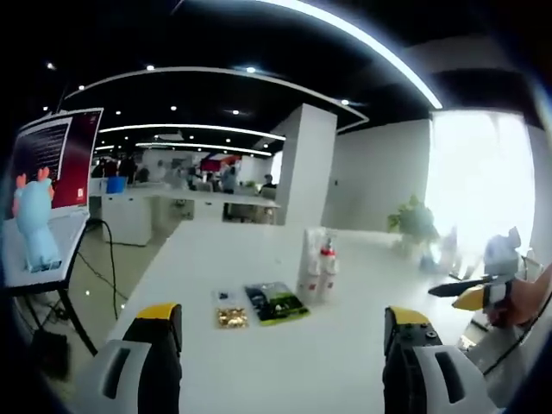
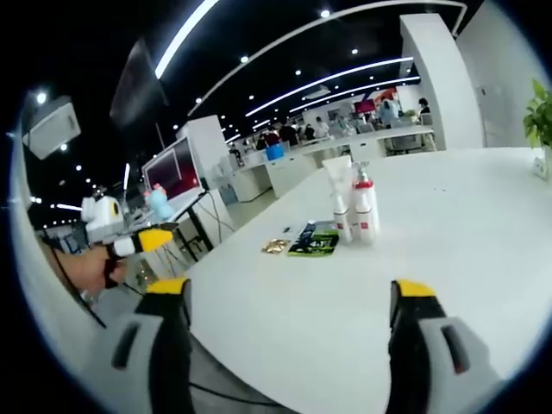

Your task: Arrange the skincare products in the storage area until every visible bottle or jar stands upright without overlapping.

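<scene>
From the left gripper view I see my left tool [image 1: 283, 332] with its yellow-tipped jaws spread wide and nothing between them, held above the near part of the white table [image 1: 224, 250]. Further along the table stand the skincare products: a white pump bottle with a red collar [image 1: 327, 269] upright, touching a pale tube [image 1: 310, 263] just beside it, also upright. Next to them lie a flat dark green packet [image 1: 276, 303] and a small gold packet [image 1: 231, 317], side by side and apart from the bottles. In the right gripper view my right tool [image 2: 291, 323] is likewise wide open and holding nothing, over the table's near edge [image 2: 448, 241]; the same pump bottle [image 2: 365, 207] and tube [image 2: 341, 200] stand together mid-table, with the green packet [image 2: 315, 240] and gold packet [image 2: 276, 246] beside them. A laptop [image 1: 47, 181] with a blue plush toy [image 1: 34, 216] sits off to the side.
</scene>
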`<control>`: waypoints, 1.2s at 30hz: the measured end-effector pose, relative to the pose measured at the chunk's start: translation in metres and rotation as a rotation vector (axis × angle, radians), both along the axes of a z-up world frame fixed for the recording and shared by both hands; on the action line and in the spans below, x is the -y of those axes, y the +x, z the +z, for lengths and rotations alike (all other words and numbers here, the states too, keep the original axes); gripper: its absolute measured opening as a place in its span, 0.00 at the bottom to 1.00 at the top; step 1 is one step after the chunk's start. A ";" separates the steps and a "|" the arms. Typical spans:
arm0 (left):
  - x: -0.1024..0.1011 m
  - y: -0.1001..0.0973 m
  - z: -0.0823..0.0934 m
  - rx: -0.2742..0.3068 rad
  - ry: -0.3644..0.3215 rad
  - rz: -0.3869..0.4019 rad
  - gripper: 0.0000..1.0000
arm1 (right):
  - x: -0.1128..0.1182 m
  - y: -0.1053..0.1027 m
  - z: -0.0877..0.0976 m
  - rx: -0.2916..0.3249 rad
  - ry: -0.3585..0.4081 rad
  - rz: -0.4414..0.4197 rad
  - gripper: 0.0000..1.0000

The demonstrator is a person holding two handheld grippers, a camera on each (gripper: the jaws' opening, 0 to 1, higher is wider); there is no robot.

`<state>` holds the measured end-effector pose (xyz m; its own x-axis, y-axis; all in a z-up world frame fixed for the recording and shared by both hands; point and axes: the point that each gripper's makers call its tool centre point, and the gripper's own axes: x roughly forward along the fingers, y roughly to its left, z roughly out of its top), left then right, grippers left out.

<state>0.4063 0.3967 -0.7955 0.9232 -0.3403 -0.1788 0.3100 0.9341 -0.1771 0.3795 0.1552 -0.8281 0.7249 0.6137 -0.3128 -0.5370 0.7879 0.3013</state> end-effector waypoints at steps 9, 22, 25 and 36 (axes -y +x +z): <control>0.016 0.000 -0.012 -0.011 0.053 -0.036 1.00 | 0.001 0.000 -0.001 -0.004 -0.002 -0.001 0.96; 0.005 -0.001 -0.014 -0.013 0.042 -0.001 1.00 | -0.001 0.000 -0.005 -0.013 -0.023 0.014 0.96; 0.008 -0.003 -0.014 -0.010 0.054 -0.014 1.00 | -0.001 0.000 -0.005 -0.009 -0.027 0.011 0.96; 0.002 -0.002 -0.018 -0.031 0.045 -0.003 1.00 | 0.002 0.000 -0.007 -0.017 -0.031 0.003 0.95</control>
